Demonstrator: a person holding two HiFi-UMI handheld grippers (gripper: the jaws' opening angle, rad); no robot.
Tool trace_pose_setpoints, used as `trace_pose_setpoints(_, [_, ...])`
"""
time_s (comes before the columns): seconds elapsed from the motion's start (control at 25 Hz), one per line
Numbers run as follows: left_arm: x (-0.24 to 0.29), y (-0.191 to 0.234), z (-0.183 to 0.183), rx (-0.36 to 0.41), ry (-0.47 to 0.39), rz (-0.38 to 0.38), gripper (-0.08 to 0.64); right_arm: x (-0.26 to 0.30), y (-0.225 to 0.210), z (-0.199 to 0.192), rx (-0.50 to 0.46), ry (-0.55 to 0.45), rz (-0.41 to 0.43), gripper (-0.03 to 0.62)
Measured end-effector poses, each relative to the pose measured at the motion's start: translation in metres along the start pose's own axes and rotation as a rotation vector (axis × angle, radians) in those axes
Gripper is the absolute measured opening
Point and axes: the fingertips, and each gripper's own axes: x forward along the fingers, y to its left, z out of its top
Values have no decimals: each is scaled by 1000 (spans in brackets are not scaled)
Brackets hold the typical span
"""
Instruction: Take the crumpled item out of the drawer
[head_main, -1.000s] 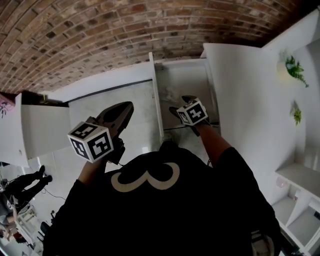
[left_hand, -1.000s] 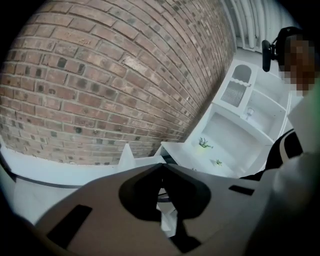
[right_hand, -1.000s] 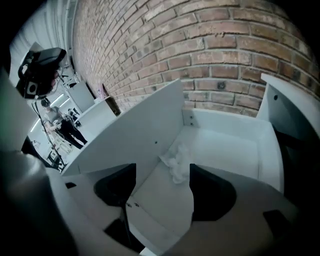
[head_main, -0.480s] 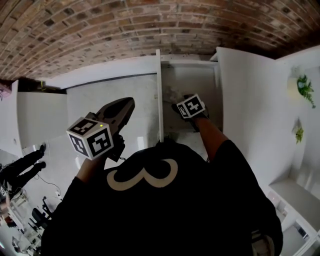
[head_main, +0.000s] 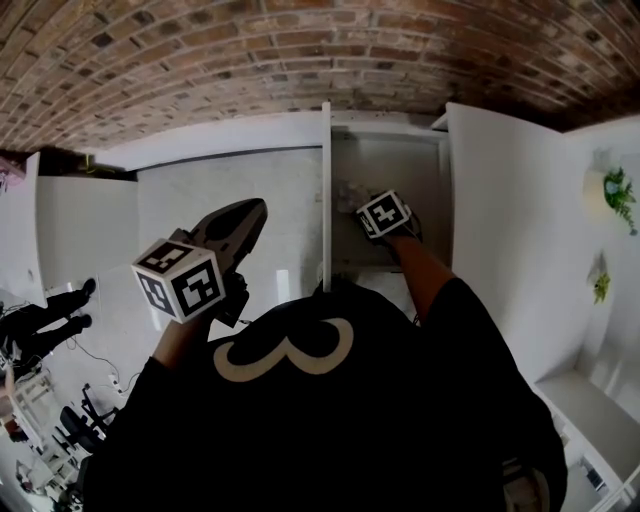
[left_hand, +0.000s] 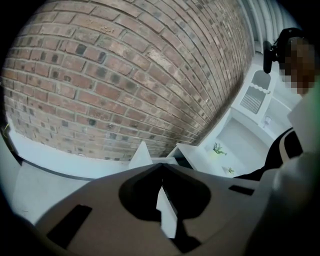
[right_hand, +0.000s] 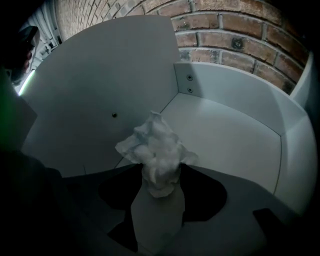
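The crumpled white paper (right_hand: 155, 145) lies on the floor of the open white drawer (right_hand: 225, 90), near its left wall. My right gripper (right_hand: 161, 172) reaches into the drawer and its jaws are closing on the paper. The paper fills the gap between the tips and looks pinched at its lower end. In the head view the paper (head_main: 347, 190) shows just ahead of the right gripper (head_main: 362, 205), inside the drawer (head_main: 327, 210). My left gripper (head_main: 255, 208) hovers over the white countertop, shut and empty, with its tips (left_hand: 161, 167) meeting.
A white countertop (head_main: 220, 190) runs left of the drawer, under a brick wall (head_main: 300, 60). A tall white cabinet side (head_main: 500, 220) stands right of the drawer, with small plants (head_main: 615, 185) beyond. A person (head_main: 50, 310) stands far off at the left.
My right gripper has gone deeper into the drawer, up to the crumpled paper. The left gripper has stayed almost where it was over the counter.
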Motion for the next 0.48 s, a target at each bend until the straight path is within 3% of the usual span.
trace_pose_setpoints(0.16, [-2,3,-3,-7,-3,9,3,-2,-18,1,-49,6,-78,203])
trace_pose_setpoints(0.48, [-3,5,-10,-10,4,18,3,-7,-11,2,13,-27,-7,133])
